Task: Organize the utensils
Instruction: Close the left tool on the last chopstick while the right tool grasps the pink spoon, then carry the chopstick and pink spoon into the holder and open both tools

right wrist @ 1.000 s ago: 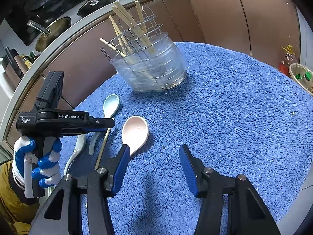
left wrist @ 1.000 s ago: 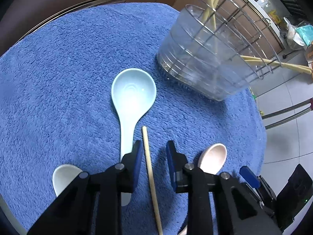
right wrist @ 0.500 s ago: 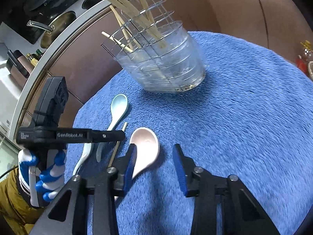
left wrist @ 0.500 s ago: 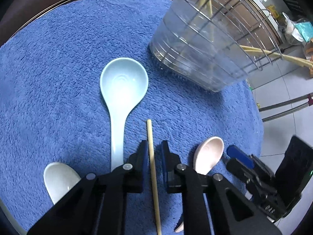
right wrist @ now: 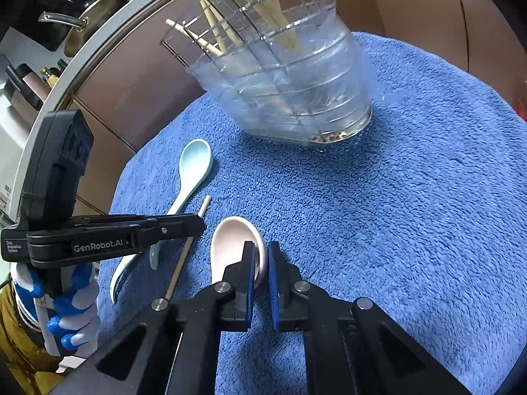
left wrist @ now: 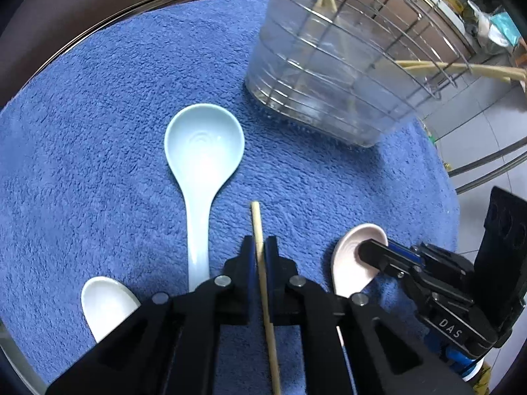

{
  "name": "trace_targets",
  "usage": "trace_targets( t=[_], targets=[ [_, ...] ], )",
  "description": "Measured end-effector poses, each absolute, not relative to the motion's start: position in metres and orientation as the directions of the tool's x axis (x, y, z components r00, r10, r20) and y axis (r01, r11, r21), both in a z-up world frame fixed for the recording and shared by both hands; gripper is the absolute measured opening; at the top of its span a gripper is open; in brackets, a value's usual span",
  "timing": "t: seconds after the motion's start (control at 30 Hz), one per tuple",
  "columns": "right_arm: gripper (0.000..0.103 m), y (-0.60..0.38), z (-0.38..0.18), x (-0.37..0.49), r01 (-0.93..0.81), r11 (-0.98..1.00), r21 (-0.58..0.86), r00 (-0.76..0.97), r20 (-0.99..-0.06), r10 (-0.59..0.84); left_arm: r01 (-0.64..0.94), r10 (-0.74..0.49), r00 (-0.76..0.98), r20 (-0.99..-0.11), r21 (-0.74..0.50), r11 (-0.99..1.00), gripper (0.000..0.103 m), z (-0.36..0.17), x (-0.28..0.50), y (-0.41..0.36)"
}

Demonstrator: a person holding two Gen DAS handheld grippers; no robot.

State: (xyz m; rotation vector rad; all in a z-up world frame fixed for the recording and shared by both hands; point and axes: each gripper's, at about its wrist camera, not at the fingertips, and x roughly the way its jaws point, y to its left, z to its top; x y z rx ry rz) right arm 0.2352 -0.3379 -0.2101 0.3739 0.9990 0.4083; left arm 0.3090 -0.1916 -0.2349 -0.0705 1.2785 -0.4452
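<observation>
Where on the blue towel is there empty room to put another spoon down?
The roomiest bare patch is the blue towel right of the pink spoon and in front of the clear utensil holder. There is also bare towel left of the light blue spoon. It is crowded where the chopstick, white spoon and both tongs sit.

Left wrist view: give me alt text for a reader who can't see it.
The left claw is shut on a wooden chopstick lying on a blue towel, between a pale blue spoon and a pink spoon.
</observation>
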Motion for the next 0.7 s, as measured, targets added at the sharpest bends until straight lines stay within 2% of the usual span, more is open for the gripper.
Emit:
trace_targets(
  t=[0.23,0.7],
  targets=[
    [0.007,-0.341,-0.186,0.206,-0.158,0.884,0.440,0.560,-0.698,0.447,0.336,-0.443,0.277,-0.853,-0.346,0.876,0.004,-0.215,0.291,-0.183],
    [0.007,-0.331,-0.129,0.137,-0.157,0.935,0.317,0.701,-0.631,0.331,0.439,-0.527,0.506,-0.683,-0.322,0.839,0.004,-0.144,0.226,-0.156]
  ],
)
